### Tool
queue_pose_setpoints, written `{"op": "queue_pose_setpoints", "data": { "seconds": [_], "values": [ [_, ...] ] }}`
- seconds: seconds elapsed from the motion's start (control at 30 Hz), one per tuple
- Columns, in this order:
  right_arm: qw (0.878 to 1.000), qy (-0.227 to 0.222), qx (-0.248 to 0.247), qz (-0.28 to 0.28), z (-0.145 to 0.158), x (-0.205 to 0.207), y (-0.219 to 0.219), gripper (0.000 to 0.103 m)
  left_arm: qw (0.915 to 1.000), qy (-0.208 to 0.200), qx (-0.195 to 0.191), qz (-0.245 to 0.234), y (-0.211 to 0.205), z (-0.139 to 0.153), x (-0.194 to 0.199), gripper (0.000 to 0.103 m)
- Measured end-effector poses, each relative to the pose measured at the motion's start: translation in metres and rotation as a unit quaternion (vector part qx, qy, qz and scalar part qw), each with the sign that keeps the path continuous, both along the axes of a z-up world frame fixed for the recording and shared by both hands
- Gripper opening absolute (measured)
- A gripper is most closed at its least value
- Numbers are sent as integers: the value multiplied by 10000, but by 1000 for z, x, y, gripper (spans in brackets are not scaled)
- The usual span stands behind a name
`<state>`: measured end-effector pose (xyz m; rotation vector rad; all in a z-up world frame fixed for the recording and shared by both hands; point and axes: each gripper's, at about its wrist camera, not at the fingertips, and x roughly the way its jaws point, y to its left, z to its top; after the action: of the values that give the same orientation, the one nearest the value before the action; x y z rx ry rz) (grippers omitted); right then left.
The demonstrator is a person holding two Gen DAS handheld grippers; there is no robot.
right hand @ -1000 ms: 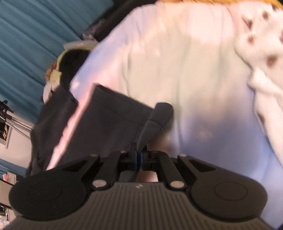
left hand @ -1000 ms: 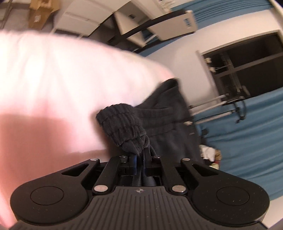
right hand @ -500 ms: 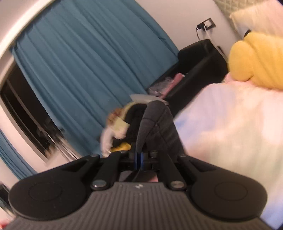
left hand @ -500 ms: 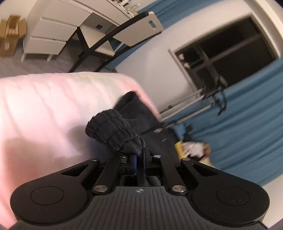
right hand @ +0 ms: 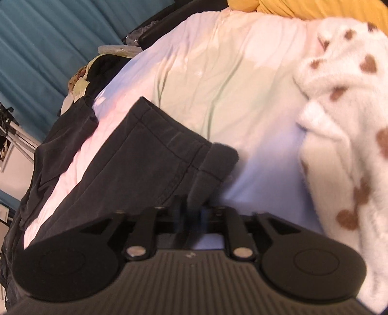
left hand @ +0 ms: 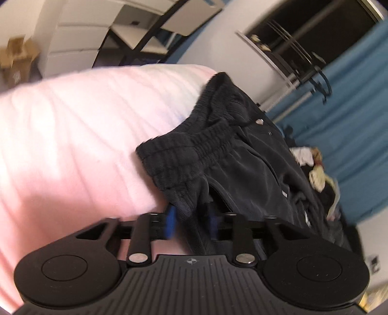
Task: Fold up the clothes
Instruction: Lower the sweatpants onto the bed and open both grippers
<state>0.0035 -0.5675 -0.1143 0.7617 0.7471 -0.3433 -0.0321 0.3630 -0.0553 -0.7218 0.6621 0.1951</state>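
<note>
Both fisheye cameras are sitting just behind their grippers, looking down and forward from very close. The left wrist view is facing the ribbed elastic waistband of the black fabric shorts (left hand: 194, 155) at mid frame; the right wrist view is facing their stitched hem (right hand: 169, 155). Both are sharing the pale pink bedsheet (left hand: 72, 135).

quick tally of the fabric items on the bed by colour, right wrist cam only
Black: 1, the shorts
White with brown hearts: 1, the fleece blanket
Yellow: 1, the cushion at the far edge
Total: 3, lying on the pale sheet. The dark heap beside the bed is not counted.
</note>
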Motion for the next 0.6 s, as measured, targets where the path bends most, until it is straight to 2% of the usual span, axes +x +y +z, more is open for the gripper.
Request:
{"op": "queue_pose_setpoints", "data": {
  "seconds": [0.07, 0.1, 0.17, 0.27, 0.4, 0.47, 0.6],
  "values": [
    [9996, -57, -286, 45, 15, -8, 4, 53, 9992, -75, 390, -28, -6, 12, -13, 72],
    [9987, -83, -498, 41, 24, -6, 6, 55, 9980, -91, 618, -61, -12, 19, -17, 78],
    [9957, -137, -921, 34, 42, -2, 11, 60, 9940, -131, 1076, -127, -25, 34, -24, 82],
    [9880, -453, -1477, 16, 69, -3, 21, 61, 9869, -420, 1531, -282, -49, 59, -24, 89],
    [9807, -916, -1694, 323, 108, 4, 46, 61, 9740, -762, 2011, -711, -94, 91, -4, 89],
    [9757, -1141, -1765, 621, 126, 16, 69, 61, 9674, -962, 2156, -917, -119, 104, 8, 89],
    [9600, -1557, -1970, 1236, 157, 36, 124, 60, 9595, -1380, 2097, -1280, -170, 124, 34, 89]
  ]
}}
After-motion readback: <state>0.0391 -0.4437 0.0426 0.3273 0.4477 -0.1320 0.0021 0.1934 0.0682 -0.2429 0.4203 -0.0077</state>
